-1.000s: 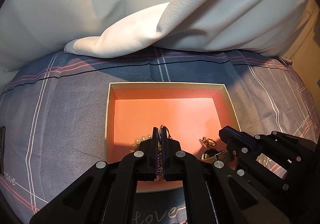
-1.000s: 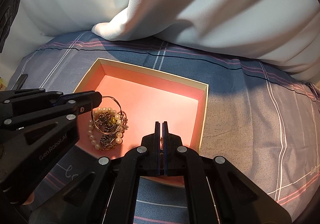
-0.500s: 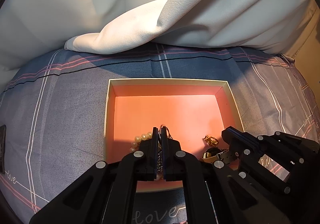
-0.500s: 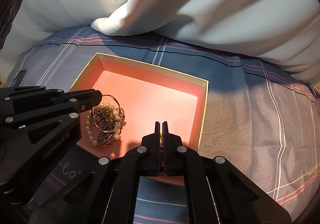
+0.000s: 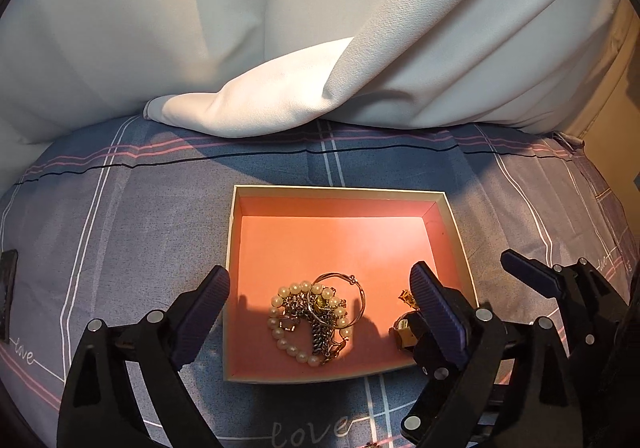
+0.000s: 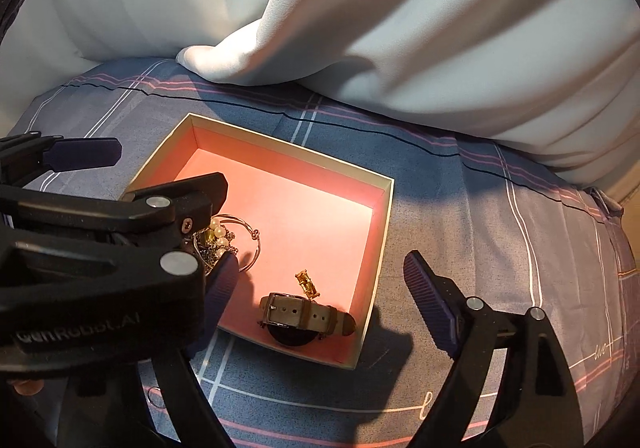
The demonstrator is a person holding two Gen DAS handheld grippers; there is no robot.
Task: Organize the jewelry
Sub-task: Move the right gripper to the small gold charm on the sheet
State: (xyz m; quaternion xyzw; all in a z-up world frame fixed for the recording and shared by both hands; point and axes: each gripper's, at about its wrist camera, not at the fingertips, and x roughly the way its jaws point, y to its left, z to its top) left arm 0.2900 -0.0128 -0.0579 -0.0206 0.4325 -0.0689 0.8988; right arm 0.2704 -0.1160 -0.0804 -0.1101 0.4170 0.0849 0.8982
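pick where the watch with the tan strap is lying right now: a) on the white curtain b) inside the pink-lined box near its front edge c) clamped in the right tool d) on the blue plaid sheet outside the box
b: the watch lies on the pink floor of the box, by the near wall, beside a small amber piece; nothing grips it.

Under me lies a blue-grey checked bedsheet [image 5: 120, 232]; a white curtain [image 5: 280, 28] hangs at twelve o'clock, warmly lit.
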